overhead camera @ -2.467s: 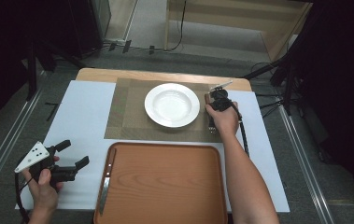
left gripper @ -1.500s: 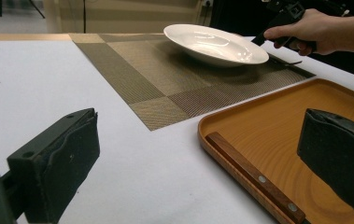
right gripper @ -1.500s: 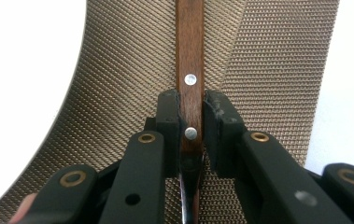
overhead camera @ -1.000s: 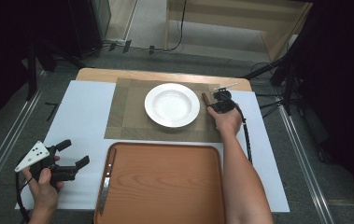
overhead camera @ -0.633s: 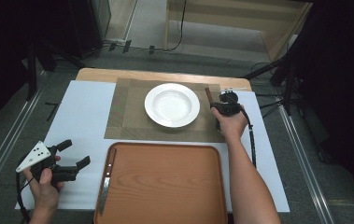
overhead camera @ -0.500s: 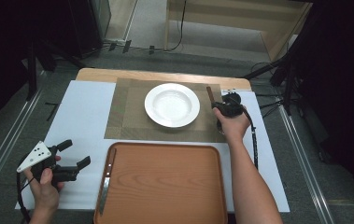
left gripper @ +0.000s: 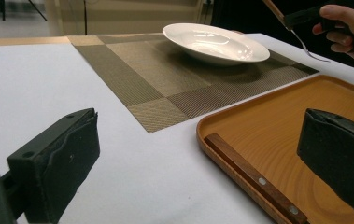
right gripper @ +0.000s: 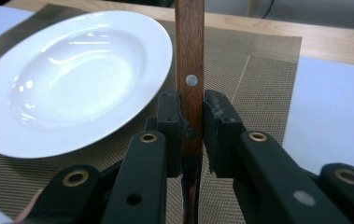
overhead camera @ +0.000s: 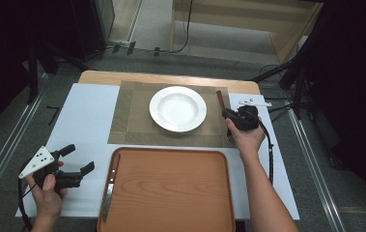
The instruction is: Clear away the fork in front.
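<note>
My right gripper is clamped on the fork, pads pinching the wooden handle just below its rivet. Fork is off the mat, handle pointing away from me, tines hanging down toward my hand. Plate sits just left of the gripper, apart from the fork. My left gripper is well off to the near left, jaws wide with nothing between them. Tray lies just right of it, with a knife along the tray's left edge.
</note>
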The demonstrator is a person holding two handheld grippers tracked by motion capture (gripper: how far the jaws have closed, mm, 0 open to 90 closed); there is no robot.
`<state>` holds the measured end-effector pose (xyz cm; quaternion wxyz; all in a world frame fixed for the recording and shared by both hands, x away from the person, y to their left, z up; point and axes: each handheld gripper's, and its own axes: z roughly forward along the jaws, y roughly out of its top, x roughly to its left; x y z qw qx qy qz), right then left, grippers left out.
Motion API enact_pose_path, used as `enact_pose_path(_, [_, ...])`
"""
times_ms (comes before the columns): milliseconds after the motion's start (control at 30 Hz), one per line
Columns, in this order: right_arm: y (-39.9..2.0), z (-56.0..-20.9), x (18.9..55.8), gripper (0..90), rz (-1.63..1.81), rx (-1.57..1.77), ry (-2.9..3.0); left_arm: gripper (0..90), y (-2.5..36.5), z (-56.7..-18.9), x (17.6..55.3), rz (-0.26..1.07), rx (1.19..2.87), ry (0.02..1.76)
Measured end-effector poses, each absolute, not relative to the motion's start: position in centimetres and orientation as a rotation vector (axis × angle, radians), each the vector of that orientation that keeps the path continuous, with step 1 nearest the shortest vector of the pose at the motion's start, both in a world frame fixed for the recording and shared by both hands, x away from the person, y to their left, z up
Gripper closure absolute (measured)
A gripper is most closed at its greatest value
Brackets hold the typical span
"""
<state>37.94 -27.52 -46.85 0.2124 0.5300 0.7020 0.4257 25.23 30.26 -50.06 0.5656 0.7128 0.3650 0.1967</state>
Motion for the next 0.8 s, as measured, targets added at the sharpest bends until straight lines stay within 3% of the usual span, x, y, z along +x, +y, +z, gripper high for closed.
enact_pose_path(800, [-28.3,-46.2,29.6,76.5,1.424,1.311,1.824,0.0,25.3,-47.8,24.6,0.460,1.707,0.752])
